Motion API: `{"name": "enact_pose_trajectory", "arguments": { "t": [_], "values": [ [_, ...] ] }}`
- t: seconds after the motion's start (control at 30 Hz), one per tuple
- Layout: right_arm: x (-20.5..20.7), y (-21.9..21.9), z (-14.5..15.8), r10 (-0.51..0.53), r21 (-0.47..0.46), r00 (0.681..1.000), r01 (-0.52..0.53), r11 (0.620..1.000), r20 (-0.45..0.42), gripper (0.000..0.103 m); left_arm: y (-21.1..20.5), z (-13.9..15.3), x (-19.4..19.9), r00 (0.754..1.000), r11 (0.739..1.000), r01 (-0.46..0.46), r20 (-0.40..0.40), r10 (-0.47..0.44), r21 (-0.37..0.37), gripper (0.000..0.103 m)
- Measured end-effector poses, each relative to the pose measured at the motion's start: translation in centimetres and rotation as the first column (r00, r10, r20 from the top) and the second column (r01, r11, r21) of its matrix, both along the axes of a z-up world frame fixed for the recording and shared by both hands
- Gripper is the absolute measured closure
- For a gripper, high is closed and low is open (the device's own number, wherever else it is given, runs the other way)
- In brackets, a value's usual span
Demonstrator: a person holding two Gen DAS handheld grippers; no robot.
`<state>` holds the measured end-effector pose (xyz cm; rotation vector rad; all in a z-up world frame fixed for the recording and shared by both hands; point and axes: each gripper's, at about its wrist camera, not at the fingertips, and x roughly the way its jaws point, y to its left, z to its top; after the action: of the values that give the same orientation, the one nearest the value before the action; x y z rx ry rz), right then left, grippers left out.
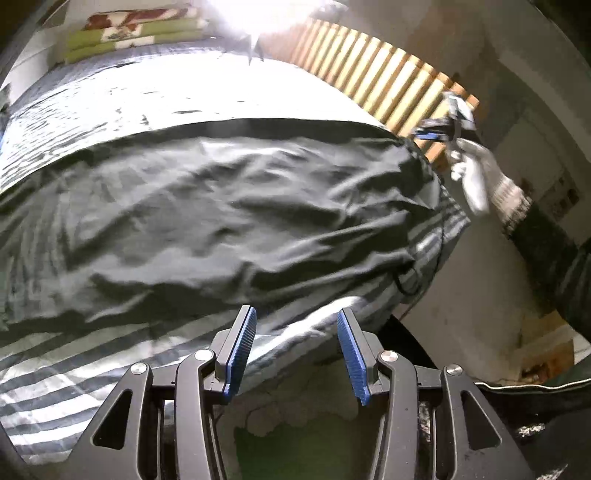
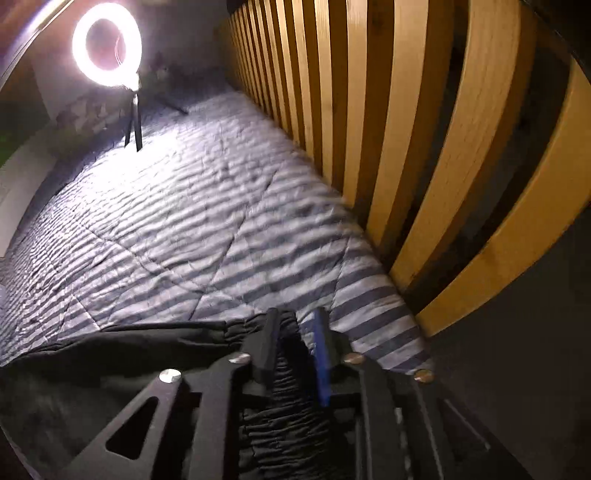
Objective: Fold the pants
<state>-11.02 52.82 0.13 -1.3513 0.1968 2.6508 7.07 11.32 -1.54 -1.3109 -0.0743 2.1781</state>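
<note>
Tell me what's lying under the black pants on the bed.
Under the black pants lies a grey striped quilt, showing on all sides. What is directly beneath the fabric is covered.

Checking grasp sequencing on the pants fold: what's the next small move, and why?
Probably bring the left gripper forward onto the near edge of the pants and close. Its jaws stand open and empty just short of the cloth, while the right gripper has the gathered waistband between its fingers.

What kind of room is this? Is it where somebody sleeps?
Most likely a bedroom. The black pants lie on a bed with a striped quilt, folded blankets are stacked at its far end, and wooden bed slats lean alongside.
</note>
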Motion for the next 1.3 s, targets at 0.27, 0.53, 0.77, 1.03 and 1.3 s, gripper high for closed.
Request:
{"name": "enact_pose_trajectory", "arguments": {
  "t": [0.27, 0.53, 0.77, 1.03, 1.3],
  "values": [
    [7.3, -12.5, 1.3, 0.438, -0.035, 0.899, -0.437, 0.899, 0.002, 0.081, -9.2, 0.5, -1.9, 0.967, 0.967, -0.252, -0.009, 0.253, 0.04, 0.054],
    [8.1, -24.5, -5.1, 0.578, 0.14, 0.782, -0.615, 0.776, 0.232, 0.078, -26.7, 0.2, -2.0, 0.756, 0.758, -0.652, -0.068, 0.652, 0.02, 0.047],
    [8.1, -29.2, -2.5, 0.557, 0.197, 0.789, -0.608, 0.769, 0.259, 0.078, -40.6, -1.3, -2.7, 0.508, 0.504, -0.853, -0.011, 0.861, 0.136, 0.039],
    [11.9, -51.9, 4.0, 0.864, 0.004, 0.499, -0.866, 0.5, 0.073, 0.078, -46.8, -5.2, -4.3, 0.385, 0.341, -0.908, 0.166, 0.908, 0.241, 0.04],
    [18.6, -73.1, -0.9, 0.986, -0.042, 0.152, -0.987, 0.155, 0.062, 0.075, -50.9, -5.6, -1.7, 0.316, 0.245, -0.919, 0.206, 0.926, 0.308, 0.04]
  ]
}}
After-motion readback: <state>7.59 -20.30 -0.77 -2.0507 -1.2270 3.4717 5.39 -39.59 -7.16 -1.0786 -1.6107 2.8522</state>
